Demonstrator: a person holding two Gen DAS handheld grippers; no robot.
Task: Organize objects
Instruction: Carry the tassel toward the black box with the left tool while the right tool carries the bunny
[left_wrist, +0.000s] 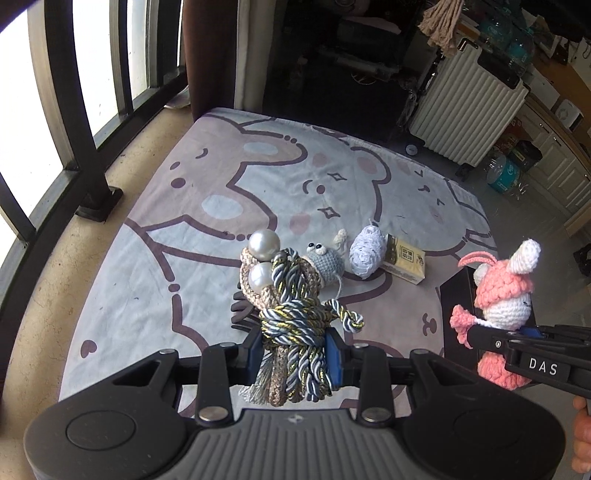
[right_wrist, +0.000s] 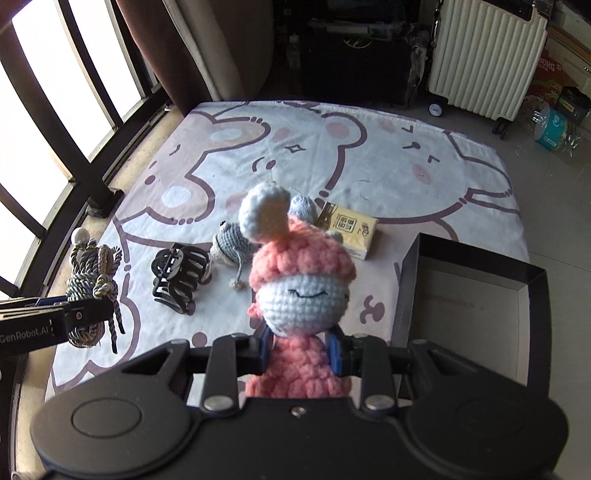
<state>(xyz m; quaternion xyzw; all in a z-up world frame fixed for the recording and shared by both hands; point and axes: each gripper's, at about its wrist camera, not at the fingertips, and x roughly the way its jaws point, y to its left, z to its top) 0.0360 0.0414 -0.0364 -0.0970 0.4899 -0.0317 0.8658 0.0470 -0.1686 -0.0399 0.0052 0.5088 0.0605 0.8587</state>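
One knotted grey-gold cord bundle with two pearls (left_wrist: 291, 317) is clamped in the left gripper (left_wrist: 294, 349); one pink-white crochet doll (right_wrist: 301, 291) is clamped in the right gripper (right_wrist: 301, 354), both above the cartoon blanket (right_wrist: 406, 177). Four items, possibly, are left there: black claw clip (right_wrist: 181, 275), grey crochet mouse (right_wrist: 231, 245), white woven pouch (left_wrist: 365, 254), yellow tissue pack (right_wrist: 349, 230); one black open box (right_wrist: 476, 295) beside.

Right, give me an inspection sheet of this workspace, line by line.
Surface: cartoon-print blanket spread on the floor.
Job's things: rope bundle with pearls and pink crochet doll, both held; grey crochet toy, black hair claw, white crochet pouch and tissue pack lying on the blanket; open black box at its right edge.
Clutter: nothing seen.
Grippers: left hand-held gripper shut on the rope bundle; right hand-held gripper shut on the doll.
Cables: nothing seen.
Surroundings: window bars, white suitcase.
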